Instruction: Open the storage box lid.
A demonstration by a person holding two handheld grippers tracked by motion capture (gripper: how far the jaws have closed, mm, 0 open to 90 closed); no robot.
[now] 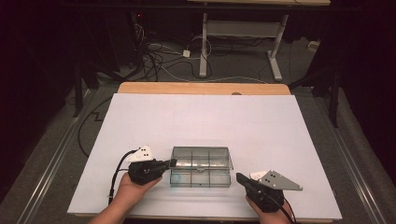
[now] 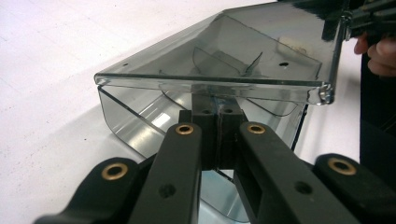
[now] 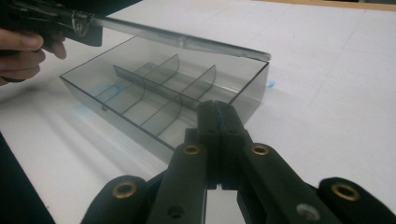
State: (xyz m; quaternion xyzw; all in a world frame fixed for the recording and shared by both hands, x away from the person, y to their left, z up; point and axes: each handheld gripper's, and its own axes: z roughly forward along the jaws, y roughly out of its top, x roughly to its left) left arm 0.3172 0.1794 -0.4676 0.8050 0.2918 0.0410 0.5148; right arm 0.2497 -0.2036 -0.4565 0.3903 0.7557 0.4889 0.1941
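Pinching the clear hinged lid [image 1: 201,157] at its edge, the closed left tool [image 1: 170,164] props it half-raised over the smoky transparent plastic divider box [image 1: 201,178]; rightward, the right tool [image 1: 239,178] waits shut and empty beside it, closing apparently unfinished.

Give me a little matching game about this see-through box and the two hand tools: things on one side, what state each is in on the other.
Things:
1. lid
2. left gripper
3. right gripper
4. box

States:
a. shut on nothing, just right of the box
b. compartments empty
c. tilted part-way open
d. clamped on the lid's edge

Pairs: 1-c, 2-d, 3-a, 4-b
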